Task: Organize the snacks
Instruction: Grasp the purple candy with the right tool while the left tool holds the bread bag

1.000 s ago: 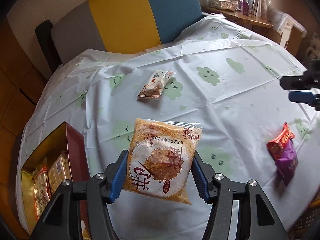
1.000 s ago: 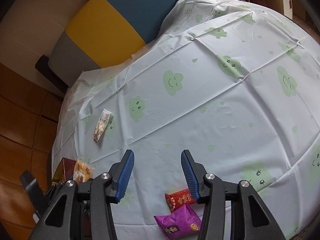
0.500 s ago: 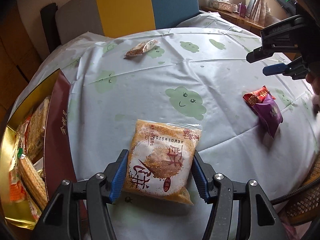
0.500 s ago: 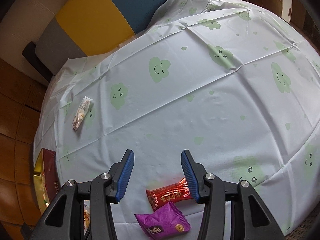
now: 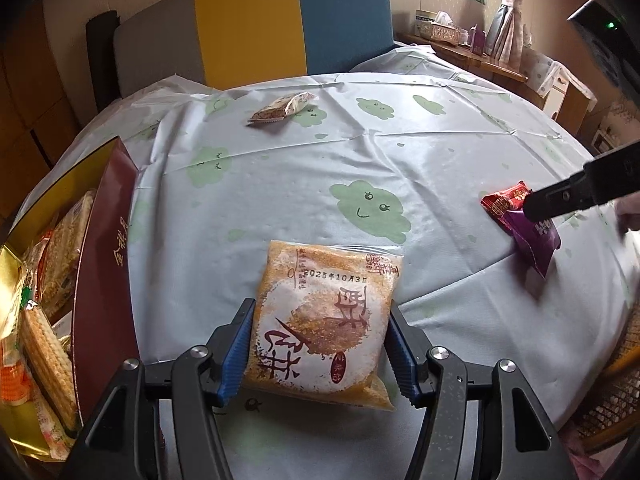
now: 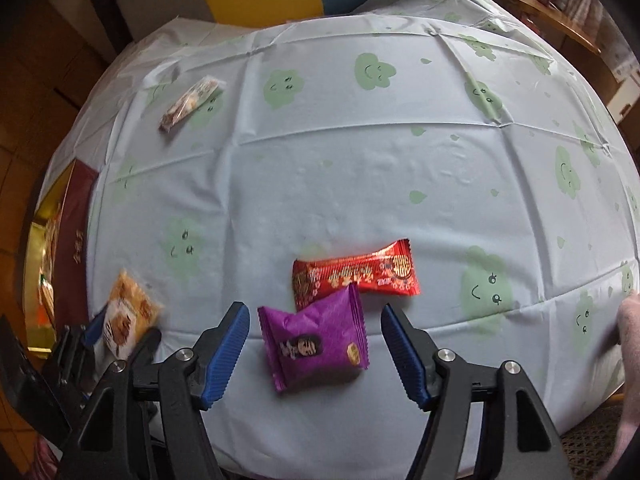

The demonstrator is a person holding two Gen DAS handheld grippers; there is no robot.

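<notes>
My left gripper point(image 5: 320, 344) is shut on an orange-and-white snack packet point(image 5: 324, 320) and holds it above the table near the front edge. A gold-lined maroon box point(image 5: 104, 280) with several snacks inside stands at the left. My right gripper point(image 6: 316, 348) is open, its jaws on either side of a purple packet point(image 6: 316, 344) that lies on the cloth. A red packet point(image 6: 356, 276) lies just beyond the purple packet, touching it. A small beige packet point(image 5: 284, 106) lies at the far side of the table.
The round table has a pale cloth point(image 5: 400, 152) with green cloud faces. A grey, yellow and blue chair back point(image 5: 256, 28) stands behind it. A wooden shelf point(image 5: 472, 52) with items is at the back right. A wicker seat point(image 5: 608, 396) is at the lower right.
My left gripper has carried the orange packet back toward the box at the left. My right gripper has come down and forward until its open jaws flank the purple packet.
</notes>
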